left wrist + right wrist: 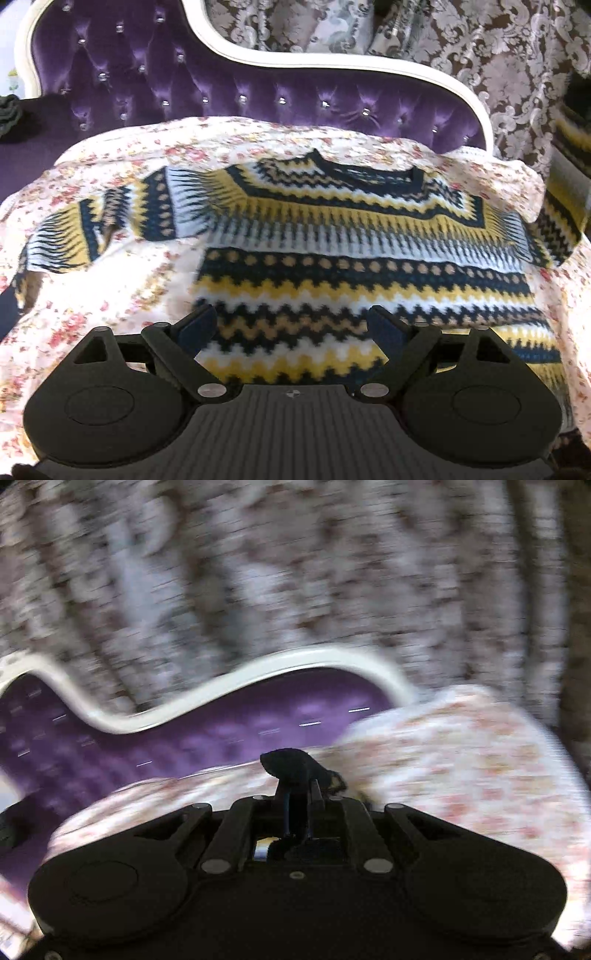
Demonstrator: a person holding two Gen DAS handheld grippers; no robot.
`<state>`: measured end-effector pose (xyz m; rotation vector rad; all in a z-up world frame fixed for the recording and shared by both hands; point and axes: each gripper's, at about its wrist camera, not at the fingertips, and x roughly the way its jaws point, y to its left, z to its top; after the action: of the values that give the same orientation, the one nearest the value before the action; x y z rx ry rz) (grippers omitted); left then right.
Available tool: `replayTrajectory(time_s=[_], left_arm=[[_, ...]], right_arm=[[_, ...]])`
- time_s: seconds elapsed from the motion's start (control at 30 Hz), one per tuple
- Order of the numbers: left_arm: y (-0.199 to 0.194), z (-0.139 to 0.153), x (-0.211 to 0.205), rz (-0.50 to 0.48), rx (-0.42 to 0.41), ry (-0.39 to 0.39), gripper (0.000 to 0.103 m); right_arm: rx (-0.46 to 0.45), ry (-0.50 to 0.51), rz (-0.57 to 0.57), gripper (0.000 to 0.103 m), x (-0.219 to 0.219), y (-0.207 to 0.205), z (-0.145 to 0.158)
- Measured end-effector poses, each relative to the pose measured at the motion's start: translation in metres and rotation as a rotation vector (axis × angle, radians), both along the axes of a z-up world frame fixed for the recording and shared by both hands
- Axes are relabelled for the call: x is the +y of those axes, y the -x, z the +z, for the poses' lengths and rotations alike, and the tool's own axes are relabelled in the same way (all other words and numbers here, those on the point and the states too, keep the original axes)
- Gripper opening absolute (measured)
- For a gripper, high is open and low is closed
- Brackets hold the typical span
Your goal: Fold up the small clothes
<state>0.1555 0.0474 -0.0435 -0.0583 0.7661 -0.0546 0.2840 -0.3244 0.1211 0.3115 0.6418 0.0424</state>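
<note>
Knitted sweater (332,236) lies flat beyond open left tongs (291,325).

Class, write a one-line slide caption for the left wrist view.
Open left tongs hover above a zigzag-patterned sweater spread on a floral sheet over a purple sofa.

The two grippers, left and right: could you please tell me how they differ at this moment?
The left gripper has its fingers spread wide with nothing between them, while the right gripper has its fingers shut on a dark piece of fabric. The left gripper hangs over the patterned sweater lying flat on the floral sheet; the right gripper's view is heavily blurred, facing the purple sofa back. Both are the same black two-finger build.
</note>
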Motion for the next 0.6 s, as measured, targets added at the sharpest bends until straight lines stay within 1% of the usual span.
replayTrajectory(time_s=[0.07,0.17,0.3,0.43,0.53,0.6], left_arm=[[0.002,0.001,0.011,0.017,-0.002,0.010,0.088],[0.005,0.001,0.028,0.040,-0.004,0.026,0.088],[0.006,0.001,0.048,0.074,-0.003,0.035,0.088],[0.006,-0.002,0.062,0.095,-0.004,0.055,0.088],[0.005,-0.004,0.070,0.089,-0.006,0.088,0.088],[0.004,-0.005,0.074,0.079,-0.011,0.122,0.088]], right_arm=[[0.002,-0.035,0.085,0.014,0.042,-0.013,-0.007],[0.015,-0.067,0.183,0.014,0.099,-0.025,-0.026],[0.062,-0.121,0.288,0.014,0.164,-0.043,-0.066],[0.119,-0.137,0.349,0.014,0.210,-0.053,-0.108],[0.137,-0.100,0.370,0.015,0.233,-0.055,-0.133],[0.145,-0.100,0.380,0.016,0.240,-0.052,-0.149]])
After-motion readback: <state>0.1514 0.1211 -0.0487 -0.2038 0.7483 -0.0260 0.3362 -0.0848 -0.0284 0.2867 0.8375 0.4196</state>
